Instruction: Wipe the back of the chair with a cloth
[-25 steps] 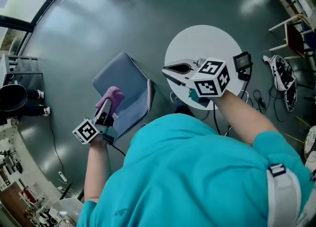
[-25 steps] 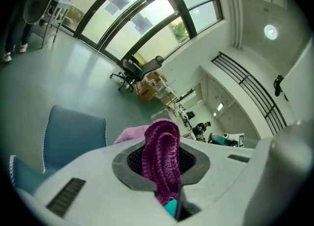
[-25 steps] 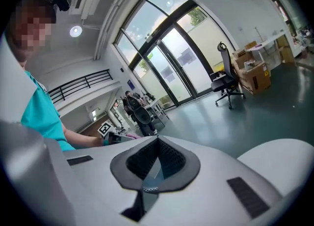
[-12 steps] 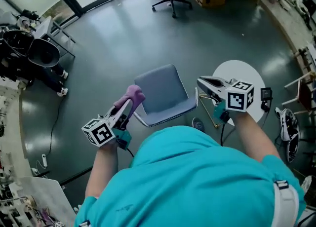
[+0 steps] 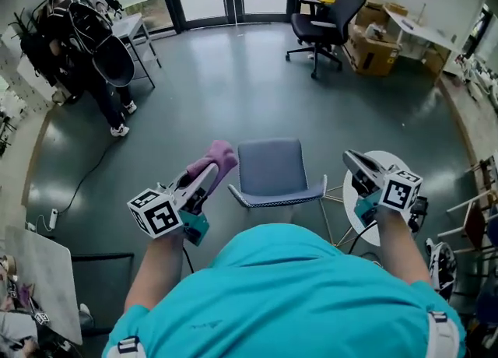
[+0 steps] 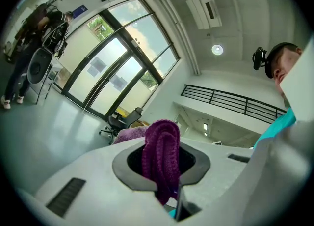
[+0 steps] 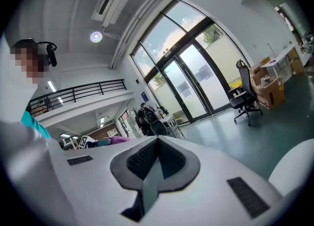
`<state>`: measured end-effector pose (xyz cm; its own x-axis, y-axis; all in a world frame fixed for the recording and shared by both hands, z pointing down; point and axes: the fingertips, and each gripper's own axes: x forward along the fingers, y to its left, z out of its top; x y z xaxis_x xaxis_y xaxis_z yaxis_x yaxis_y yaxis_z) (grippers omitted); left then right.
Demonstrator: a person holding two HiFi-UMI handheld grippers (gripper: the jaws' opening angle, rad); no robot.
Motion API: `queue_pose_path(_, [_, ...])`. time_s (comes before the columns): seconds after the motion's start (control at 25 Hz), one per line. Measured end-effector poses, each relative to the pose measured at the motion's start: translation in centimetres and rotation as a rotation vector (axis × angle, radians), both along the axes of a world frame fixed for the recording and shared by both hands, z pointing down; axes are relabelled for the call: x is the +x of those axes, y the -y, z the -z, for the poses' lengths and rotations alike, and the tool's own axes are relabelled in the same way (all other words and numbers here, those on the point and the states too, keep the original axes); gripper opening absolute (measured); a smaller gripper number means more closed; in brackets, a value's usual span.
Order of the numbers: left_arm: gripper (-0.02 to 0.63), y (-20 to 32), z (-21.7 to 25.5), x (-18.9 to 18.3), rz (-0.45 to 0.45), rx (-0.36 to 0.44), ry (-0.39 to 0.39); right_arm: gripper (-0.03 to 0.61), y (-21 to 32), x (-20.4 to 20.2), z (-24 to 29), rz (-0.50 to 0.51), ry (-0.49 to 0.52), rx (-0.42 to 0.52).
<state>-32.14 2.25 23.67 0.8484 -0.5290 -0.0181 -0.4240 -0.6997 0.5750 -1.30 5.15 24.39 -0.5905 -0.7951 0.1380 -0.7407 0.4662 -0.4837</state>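
Left hand-held gripper (image 5: 204, 176) is clamped on the purple cloth (image 5: 219, 154), held in the air just beside the left side of the grey chair (image 5: 271, 163) and not touching it. Right hand-held gripper (image 5: 352, 160) has its jaws together with nothing between them. The cloth is off the chair's back now. This fits a cloth coming to wipe as well as one lifted away after wiping. Only the head view shows the chair. The gripper views look up at windows and ceiling, but they show the grips closely: cloth folded between the left jaws, right jaws empty.
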Motion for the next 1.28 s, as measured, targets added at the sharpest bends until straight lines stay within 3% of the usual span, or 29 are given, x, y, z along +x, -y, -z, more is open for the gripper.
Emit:
queue_pose_path(0.28, [0.058,-6.7,4.7,5.5,0.126,0.09,-0.06,-0.008,-4.5,5.6,3.4,0.085,-0.081,0.141])
queue_pose_path(0.44, [0.058,-11.0,6.7,11.1,0.124,0.105,-0.084,-0.008,-8.1,10.0,4.5,0.105,-0.073,0.173])
queue_pose_path(0.56, [0.058,-12.9,7.5,12.8,0.119,0.135,-0.089,-0.009,-9.0,11.9,4.4,0.085,-0.075,0.171])
queue_pose_path(0.88, [0.058,-14.2,8.9,8.7,0.132,0.208,-0.075,-0.009,-9.5,8.8,6.3,0.046,-0.145,0.224])
queue_pose_path(1.28, [0.058,-14.2,8.3,6.7,0.102,0.19,-0.089,-0.009,-10.1,4.5,5.6,0.08,-0.161,0.203])
